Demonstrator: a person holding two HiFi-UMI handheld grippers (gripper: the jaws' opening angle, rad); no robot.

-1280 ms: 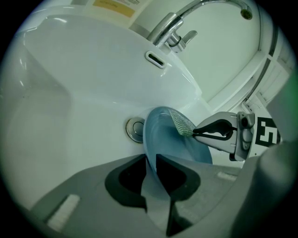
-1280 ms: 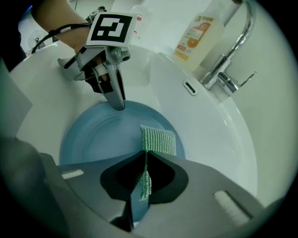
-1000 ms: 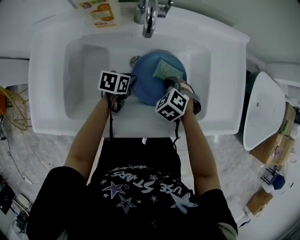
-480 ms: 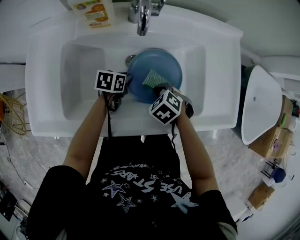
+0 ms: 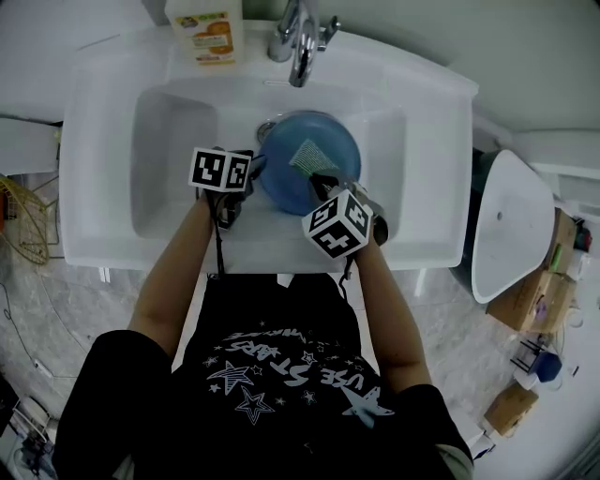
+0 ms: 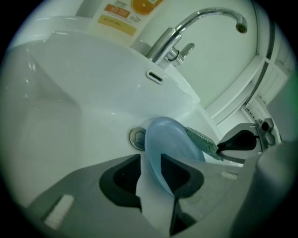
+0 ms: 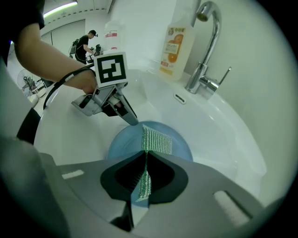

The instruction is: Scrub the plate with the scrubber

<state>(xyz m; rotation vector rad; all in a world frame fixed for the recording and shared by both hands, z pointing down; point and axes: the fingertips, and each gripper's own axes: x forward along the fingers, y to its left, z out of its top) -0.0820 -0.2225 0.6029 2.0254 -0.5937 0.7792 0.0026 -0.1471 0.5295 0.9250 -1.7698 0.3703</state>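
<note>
- My left gripper point(image 6: 151, 162) clamps the rim of the one blue plate point(image 5: 336, 148), tilted up just ahead of it in the white sink point(image 5: 98, 169).
- My right gripper point(image 7: 144, 174) pinches the one green mesh scrubber point(image 7: 156, 142), whose far end lies on the plate.
- Beyond both stand one faucet point(image 5: 300, 42) and one soap bottle point(image 5: 206, 28).

Faucet point(image 5: 300, 42) close behind plate point(image 5: 289, 186); sink point(image 5: 169, 159) left half open.

The scrubber point(image 5: 307, 153) has slid from the plate point(image 5: 284, 185)'s far-right part toward its middle.
</note>
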